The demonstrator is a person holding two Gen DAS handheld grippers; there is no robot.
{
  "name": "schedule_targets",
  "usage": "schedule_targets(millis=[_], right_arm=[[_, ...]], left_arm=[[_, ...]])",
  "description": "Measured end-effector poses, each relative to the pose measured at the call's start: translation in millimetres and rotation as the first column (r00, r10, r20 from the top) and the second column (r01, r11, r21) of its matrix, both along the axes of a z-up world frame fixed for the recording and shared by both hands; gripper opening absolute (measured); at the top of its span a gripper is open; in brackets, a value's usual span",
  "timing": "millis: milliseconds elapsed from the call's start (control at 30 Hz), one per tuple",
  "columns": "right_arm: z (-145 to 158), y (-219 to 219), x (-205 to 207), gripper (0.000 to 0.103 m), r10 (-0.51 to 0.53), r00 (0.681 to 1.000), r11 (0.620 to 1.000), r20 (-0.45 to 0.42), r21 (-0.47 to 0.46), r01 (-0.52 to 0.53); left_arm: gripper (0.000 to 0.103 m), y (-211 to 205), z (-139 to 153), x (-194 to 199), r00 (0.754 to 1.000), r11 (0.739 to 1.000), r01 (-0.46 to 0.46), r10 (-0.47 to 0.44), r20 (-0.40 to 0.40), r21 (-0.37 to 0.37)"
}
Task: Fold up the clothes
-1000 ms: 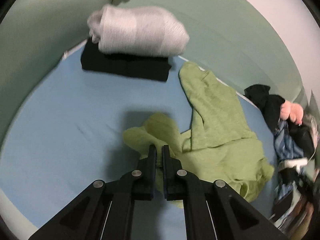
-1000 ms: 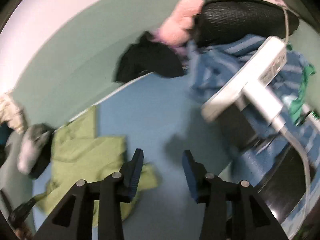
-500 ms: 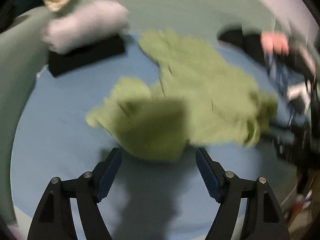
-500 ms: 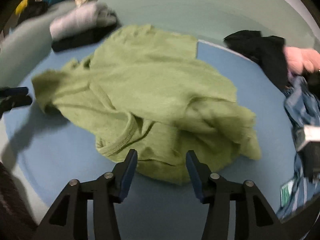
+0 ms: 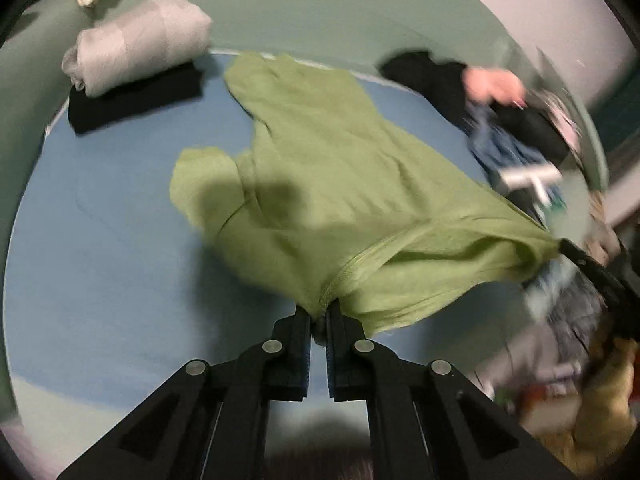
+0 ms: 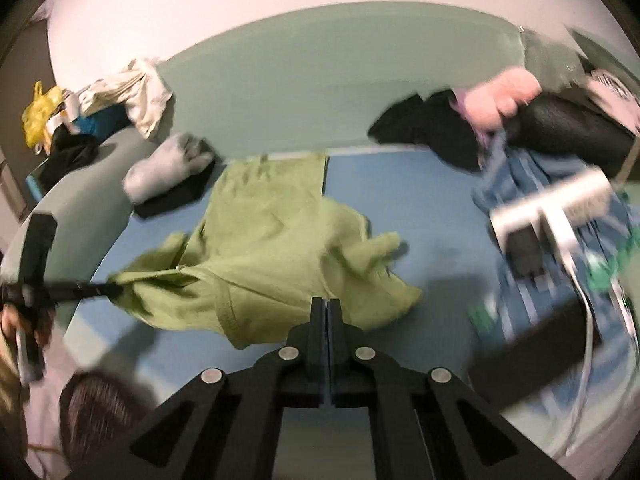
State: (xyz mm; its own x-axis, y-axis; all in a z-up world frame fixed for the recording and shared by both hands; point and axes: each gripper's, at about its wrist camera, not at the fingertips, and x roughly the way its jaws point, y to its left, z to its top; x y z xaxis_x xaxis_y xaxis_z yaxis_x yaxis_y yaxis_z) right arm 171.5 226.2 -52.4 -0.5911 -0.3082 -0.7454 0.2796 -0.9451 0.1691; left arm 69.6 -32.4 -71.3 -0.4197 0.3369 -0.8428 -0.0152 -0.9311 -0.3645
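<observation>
blue mat (image 5: 100, 280) covers the work surface, with a pale green sheet (image 5: 320, 12) behind it. across the mat's middle lies the green t-shirt (image 5: 320, 152), its far hem at the mat's back edge and its near end lifted toward you. at the back left a rolled grey garment (image 5: 136, 40) sits on a folded black garment (image 5: 132, 100); a blurred pile of clothes (image 5: 516, 120) crowds the right side. your left gripper (image 5: 319, 312) has just snapped closed and pinches the shirt's ribbed collar at its tips. in the right wrist view the same gripper (image 6: 100, 290) holds the shirt's left end off the mat. your right gripper (image 6: 325, 304) has just been closing; its jaws meet with no gap against the shirt's near edge, but whether fabric is caught between them cannot be told.
</observation>
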Motion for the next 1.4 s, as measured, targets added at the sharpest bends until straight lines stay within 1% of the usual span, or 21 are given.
schedule_targets(millis=[67, 167, 300, 333, 367, 400, 433, 533, 600, 700, 733, 767, 800, 833, 967, 1067, 1133, 1200, 1267, 1333, 1400], right_arm=[[-35, 1, 28, 0.0, 0.031, 0.988, 0.999, 0.153, -0.01, -0.03], [-100, -4, 60, 0.0, 0.058, 0.927, 0.998, 0.37, -0.038, -0.048], [-130, -8, 62, 0.007, 0.077, 0.884, 0.997, 0.461, -0.059, -0.057], [-126, -8, 57, 0.022, 0.076, 0.887, 0.997, 0.455, -0.057, -0.057], [-113, -4, 49, 0.035, 0.069, 0.904, 0.997, 0.422, -0.056, -0.05], [-101, 1, 40, 0.048, 0.061, 0.924, 0.997, 0.378, -0.056, -0.043], [-89, 5, 29, 0.047, 0.049, 0.944, 0.998, 0.327, -0.05, -0.035], [-63, 6, -18, 0.063, 0.015, 0.98, 1.0, 0.198, 0.011, -0.018], [-74, -10, -58, 0.072, 0.052, 0.976, 0.997, 0.21, 0.043, -0.062], [-99, -37, -100, 0.069, 0.1, 0.957, 0.987, 0.271, 0.094, -0.13], [-108, -46, -111, 0.055, 0.084, 0.955, 0.983, 0.286, 0.136, -0.127], [-112, -45, -118, 0.037, 0.051, 0.956, 0.984, 0.287, 0.148, -0.097], [-112, -40, -123, 0.004, 0.018, 0.958, 0.989, 0.285, 0.137, -0.059], [-111, -34, -129, 0.004, -0.015, 0.959, 0.992, 0.282, 0.125, -0.021], [-96, 18, -138, 0.004, -0.158, 0.958, 0.986, 0.239, 0.09, 0.14], [-100, 55, -137, 0.003, -0.216, 0.935, 0.976, 0.281, 0.078, 0.202], [-109, 56, -132, 0.003, -0.214, 0.932, 0.976, 0.294, 0.103, 0.191], [-112, 50, -130, 0.005, -0.187, 0.934, 0.98, 0.305, 0.121, 0.157], [-105, 37, -133, 0.014, -0.123, 0.939, 0.989, 0.322, 0.121, 0.087], [-85, 29, -144, 0.052, -0.101, 0.956, 0.99, 0.274, 0.123, 0.07], [-62, 22, -156, 0.056, -0.088, 0.974, 0.99, 0.207, 0.13, 0.062]], left_arm=[[0.006, 4, -11, 19, 0.994, 0.998, 0.049, -0.052, 0.094, 0.032], [0.006, 15, -43, 42, 0.969, 0.997, 0.082, -0.076, 0.233, -0.016], [0.013, 0, -68, 42, 0.948, 1.0, 0.008, -0.003, 0.319, -0.015], [0.033, -7, -68, 39, 0.945, 1.0, -0.022, 0.021, 0.327, -0.001], [0.063, -14, -64, 36, 0.948, 0.999, -0.053, 0.05, 0.313, 0.001], [0.074, -22, -54, 32, 0.961, 0.996, -0.086, 0.087, 0.264, -0.015], [0.077, -30, -44, 27, 0.969, 0.992, -0.12, 0.123, 0.214, -0.029], [0.077, -42, -24, -5, 0.981, 0.972, -0.185, 0.192, 0.037, -0.145], [0.077, -32, -34, -35, 0.986, 0.961, -0.152, 0.164, 0.032, -0.232], [0.075, -25, -57, -65, 0.989, 0.96, -0.096, 0.121, 0.08, -0.264], [0.062, -21, -63, -74, 0.989, 0.963, -0.096, 0.121, 0.084, -0.25], [0.025, -18, -69, -82, 0.988, 0.966, -0.099, 0.123, 0.087, -0.239], [0.008, -19, -73, -87, 0.987, 0.966, -0.107, 0.131, 0.092, -0.234], [0.006, -23, -74, -87, 0.985, 0.969, -0.117, 0.141, 0.1, -0.218], [0.006, -75, -53, -62, 0.973, 0.964, -0.208, 0.221, 0.064, -0.166], [0.005, -136, -46, -26, 0.925, 0.925, -0.359, 0.37, 0.088, -0.124], [0.005, -163, -59, 0, 0.89, 0.898, -0.419, 0.435, 0.139, -0.131], [0.005, -177, -72, 23, 0.865, 0.884, -0.463, 0.467, 0.185, -0.063], [0.006, -178, -67, 35, 0.872, 0.884, -0.467, 0.464, 0.155, -0.016], [0.008, -166, -53, 28, 0.898, 0.904, -0.422, 0.427, 0.11, -0.064], [0.037, -147, -32, 8, 0.929, 0.918, -0.355, 0.368, 0.048, -0.18]])
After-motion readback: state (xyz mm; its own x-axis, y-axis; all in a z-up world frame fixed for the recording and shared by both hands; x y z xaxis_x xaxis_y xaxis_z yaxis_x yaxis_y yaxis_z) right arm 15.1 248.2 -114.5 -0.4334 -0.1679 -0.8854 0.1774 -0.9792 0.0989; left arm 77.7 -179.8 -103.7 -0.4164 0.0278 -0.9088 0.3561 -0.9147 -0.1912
